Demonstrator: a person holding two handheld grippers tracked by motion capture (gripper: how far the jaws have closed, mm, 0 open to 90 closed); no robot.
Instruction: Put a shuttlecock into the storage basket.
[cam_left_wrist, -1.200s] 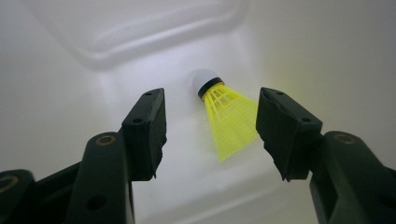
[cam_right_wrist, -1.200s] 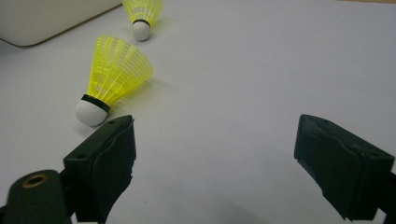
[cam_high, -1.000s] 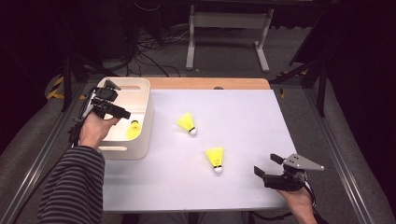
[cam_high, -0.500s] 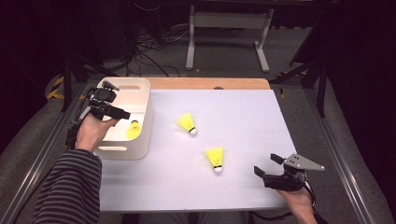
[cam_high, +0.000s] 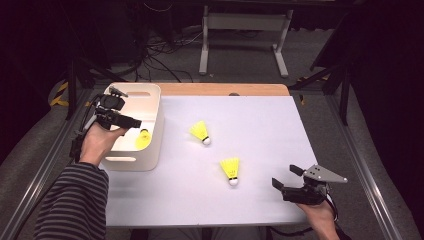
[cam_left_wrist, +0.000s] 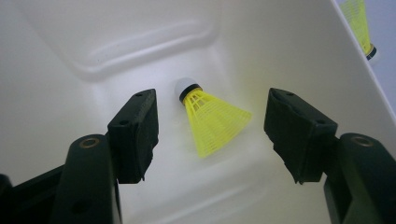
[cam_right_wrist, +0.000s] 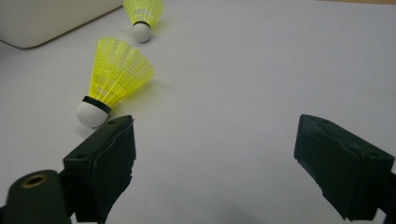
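Our left tool (cam_high: 132, 121) hangs wide open and empty over the bin (cam_high: 152, 107), 1 shuttlecock (cam_left_wrist: 212, 119) lying inside. Our right tool (cam_high: 284, 177), also open and empty, should approach the nearer shuttlecock (cam_high: 230, 169) on the table (cam_high: 260, 130) and close gently on its cork.

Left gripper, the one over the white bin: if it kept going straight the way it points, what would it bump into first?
Probably the yellow shuttlecock lying in the white bin. It sits between the open jaws of the left gripper, though how far below is hard to judge.
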